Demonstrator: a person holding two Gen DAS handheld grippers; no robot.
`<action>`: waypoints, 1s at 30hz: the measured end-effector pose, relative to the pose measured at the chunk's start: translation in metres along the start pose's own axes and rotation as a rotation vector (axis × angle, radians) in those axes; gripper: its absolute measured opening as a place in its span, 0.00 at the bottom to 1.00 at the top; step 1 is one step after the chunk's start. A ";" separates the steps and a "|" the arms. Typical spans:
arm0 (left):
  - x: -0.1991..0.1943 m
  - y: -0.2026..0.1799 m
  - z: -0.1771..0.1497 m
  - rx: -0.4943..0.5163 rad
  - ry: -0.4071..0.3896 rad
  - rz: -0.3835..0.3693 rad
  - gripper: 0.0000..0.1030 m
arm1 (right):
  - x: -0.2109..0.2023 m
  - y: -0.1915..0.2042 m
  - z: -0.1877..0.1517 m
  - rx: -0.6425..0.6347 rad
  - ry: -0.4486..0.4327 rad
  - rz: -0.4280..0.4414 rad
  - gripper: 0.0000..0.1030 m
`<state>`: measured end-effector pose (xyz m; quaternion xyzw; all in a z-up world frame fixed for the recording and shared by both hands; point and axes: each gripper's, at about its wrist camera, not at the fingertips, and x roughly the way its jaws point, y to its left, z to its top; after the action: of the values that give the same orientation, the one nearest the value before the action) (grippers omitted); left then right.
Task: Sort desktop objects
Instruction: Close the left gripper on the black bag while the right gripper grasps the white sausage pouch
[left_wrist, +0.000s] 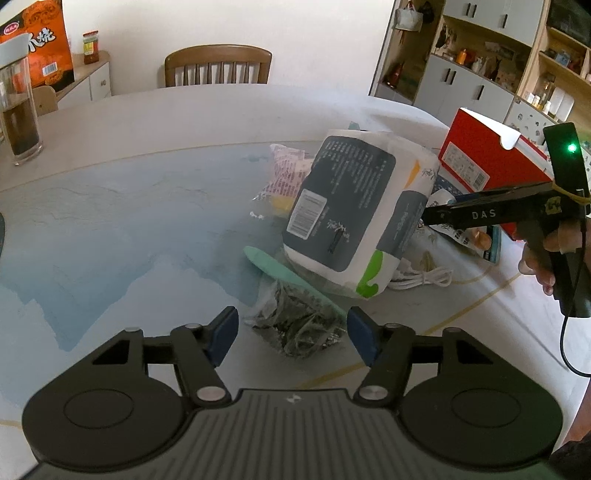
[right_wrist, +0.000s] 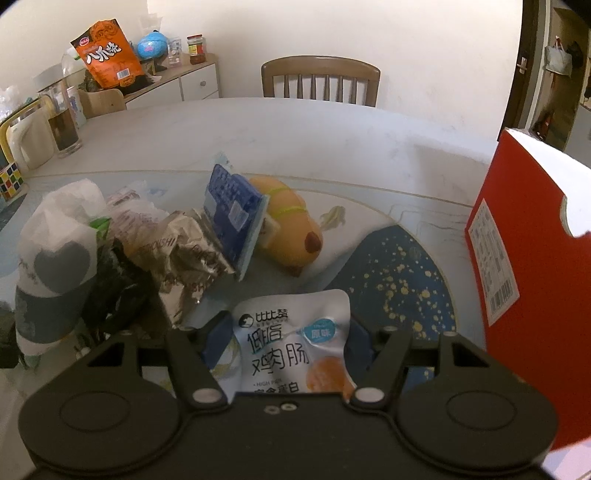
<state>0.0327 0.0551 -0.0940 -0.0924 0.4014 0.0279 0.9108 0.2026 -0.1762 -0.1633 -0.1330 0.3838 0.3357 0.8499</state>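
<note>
Marbled tabletop (left_wrist: 129, 192) filled the left wrist view, the clutter heaped at centre right. At the bottom the left gripper (left_wrist: 291, 338) stood unclenched astride a crumpled clear bag (left_wrist: 291, 325), pads not touching it. In the right wrist view the right gripper (right_wrist: 286, 341) clasped a white sausage pouch (right_wrist: 291, 343) at lower centre, beside the red box (right_wrist: 524, 280) at right. Judged step: picking items; next, carry the pouch boxward.

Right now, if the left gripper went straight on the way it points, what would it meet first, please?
Most likely the crumpled clear plastic bag lying between and just ahead of the left gripper fingertips, with the green spatula right behind it; depth is uncertain.
</note>
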 end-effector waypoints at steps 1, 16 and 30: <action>0.000 0.000 0.000 0.001 -0.001 -0.002 0.61 | -0.001 0.000 -0.002 0.003 0.000 -0.001 0.64; -0.003 0.000 -0.002 0.020 0.008 -0.036 0.37 | -0.025 0.009 -0.014 0.043 -0.009 -0.018 0.64; -0.023 0.002 -0.003 0.033 -0.014 -0.057 0.34 | -0.053 0.018 -0.018 0.075 -0.047 -0.028 0.64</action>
<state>0.0151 0.0576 -0.0793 -0.0887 0.3928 -0.0040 0.9153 0.1545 -0.1961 -0.1357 -0.0987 0.3739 0.3122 0.8677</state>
